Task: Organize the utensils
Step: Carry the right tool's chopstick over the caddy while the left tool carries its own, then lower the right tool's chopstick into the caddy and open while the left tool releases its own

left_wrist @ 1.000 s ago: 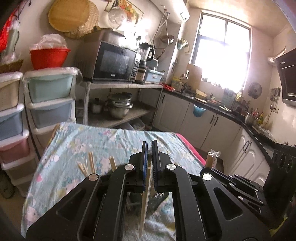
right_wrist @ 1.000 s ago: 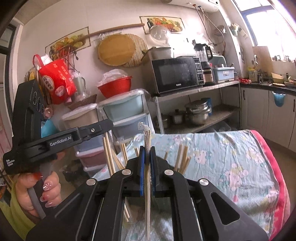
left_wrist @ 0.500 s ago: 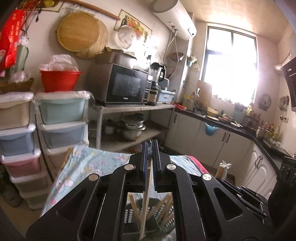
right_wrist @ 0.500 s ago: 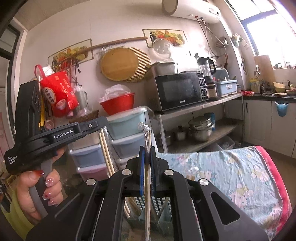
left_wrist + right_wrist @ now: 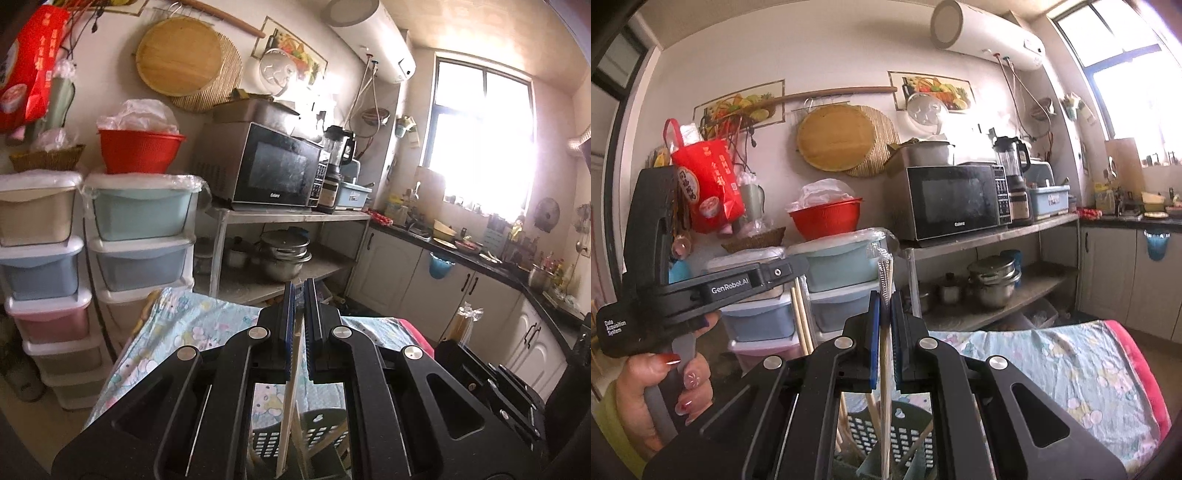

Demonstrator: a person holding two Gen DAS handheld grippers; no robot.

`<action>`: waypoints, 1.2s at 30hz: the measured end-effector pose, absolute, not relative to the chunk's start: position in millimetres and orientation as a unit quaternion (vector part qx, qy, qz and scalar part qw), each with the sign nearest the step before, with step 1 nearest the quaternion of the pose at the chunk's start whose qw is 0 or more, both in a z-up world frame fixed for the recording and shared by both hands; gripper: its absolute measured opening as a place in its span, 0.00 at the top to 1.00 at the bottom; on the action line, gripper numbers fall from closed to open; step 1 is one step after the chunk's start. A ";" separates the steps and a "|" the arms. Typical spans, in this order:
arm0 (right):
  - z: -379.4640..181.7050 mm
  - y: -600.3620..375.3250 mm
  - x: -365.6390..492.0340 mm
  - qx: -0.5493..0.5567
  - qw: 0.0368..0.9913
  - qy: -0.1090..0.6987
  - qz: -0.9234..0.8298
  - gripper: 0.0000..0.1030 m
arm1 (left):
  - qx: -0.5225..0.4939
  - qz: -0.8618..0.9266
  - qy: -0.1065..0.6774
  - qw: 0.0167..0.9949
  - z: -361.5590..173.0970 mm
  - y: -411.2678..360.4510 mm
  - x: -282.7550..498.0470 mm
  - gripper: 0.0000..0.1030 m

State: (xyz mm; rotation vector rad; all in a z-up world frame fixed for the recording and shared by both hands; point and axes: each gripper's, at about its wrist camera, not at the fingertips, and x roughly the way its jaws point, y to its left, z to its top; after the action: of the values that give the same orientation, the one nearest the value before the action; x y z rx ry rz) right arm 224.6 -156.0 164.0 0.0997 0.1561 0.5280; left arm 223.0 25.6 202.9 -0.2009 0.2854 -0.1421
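1. Gripping a bare wooden chopstick (image 5: 290, 398), the left gripper (image 5: 299, 325) has its blue-padded jaws pressed together on the stick, which hangs upright, slightly tilted, below them.
2. Right gripper (image 5: 883, 325): jaws clamped on a plastic-wrapped pair of chopsticks (image 5: 885, 280); the wrapper's crimped top stands above the jaws and the sticks run straight down.
3. Dark perforated utensil basket (image 5: 912, 428): directly beneath both grippers, on the floral tablecloth (image 5: 1082, 373). Several chopsticks already lean inside it; the lower ends of both held items reach down to its opening.
4. Left hand (image 5: 661, 391), right-wrist view: wrapped around the left gripper's handle, red-painted nails visible.
5. Background: microwave (image 5: 266, 170) on a metal shelf, stacked plastic drawers (image 5: 140, 236), red bowl (image 5: 138, 149) on top.
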 end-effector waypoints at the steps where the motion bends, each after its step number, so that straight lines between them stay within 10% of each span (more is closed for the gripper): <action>1: 161.2 -153.4 226.3 0.044 0.962 0.074 0.258 0.94 | -0.100 -0.069 0.144 0.982 199.3 25.9 225.1 0.97; 32: 99.6 -146.5 248.7 0.030 0.960 0.144 0.236 0.94 | -0.094 -0.064 0.205 0.972 133.3 23.0 236.4 0.97; 36: 96.7 -153.9 245.1 0.039 0.959 0.160 0.233 0.81 | -0.100 -0.064 0.212 0.970 130.1 25.8 229.4 0.77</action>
State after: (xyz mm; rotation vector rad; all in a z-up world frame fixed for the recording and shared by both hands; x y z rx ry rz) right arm 245.1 -153.9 96.7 0.0796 0.3239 0.4715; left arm 229.4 25.8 130.1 -0.2015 0.4282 -0.1301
